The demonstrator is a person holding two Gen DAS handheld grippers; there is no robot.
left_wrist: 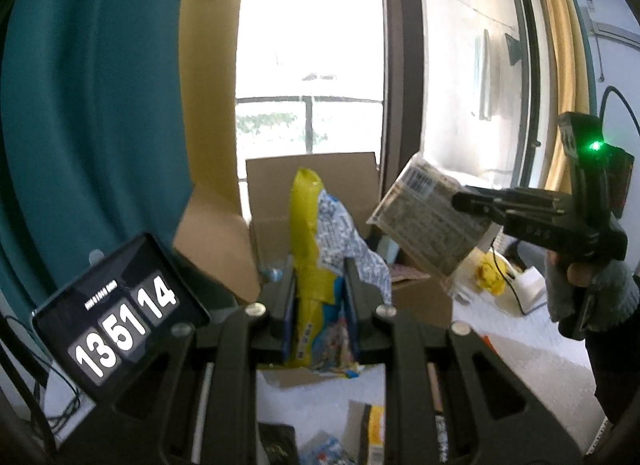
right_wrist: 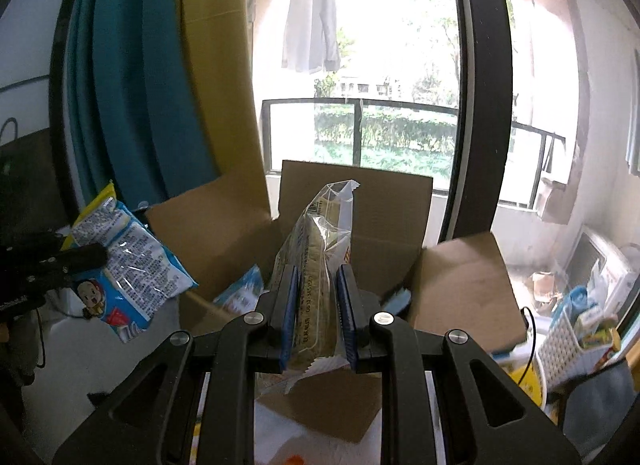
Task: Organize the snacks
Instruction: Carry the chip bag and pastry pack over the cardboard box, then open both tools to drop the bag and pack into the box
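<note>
Above the open box (right_wrist: 356,201), both grippers carry snacks.
Left gripper (left_wrist: 320,297) pinches a yellow bag (left_wrist: 310,265); right gripper (right_wrist: 318,305) pinches a clear pack (right_wrist: 316,265).

Tablet clock (left_wrist: 120,317), teal curtain (left_wrist: 92,105), hanging shirt (right_wrist: 312,13).

Open cardboard box (right_wrist: 352,225) ahead, raised flaps (right_wrist: 464,285) flanking; mouth clear

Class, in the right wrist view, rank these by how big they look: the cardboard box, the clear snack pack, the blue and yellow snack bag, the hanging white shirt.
1. cardboard box
2. and 3. clear snack pack and blue and yellow snack bag: too alike to rank; both are near the camera.
4. white shirt, though it hangs far off.
</note>
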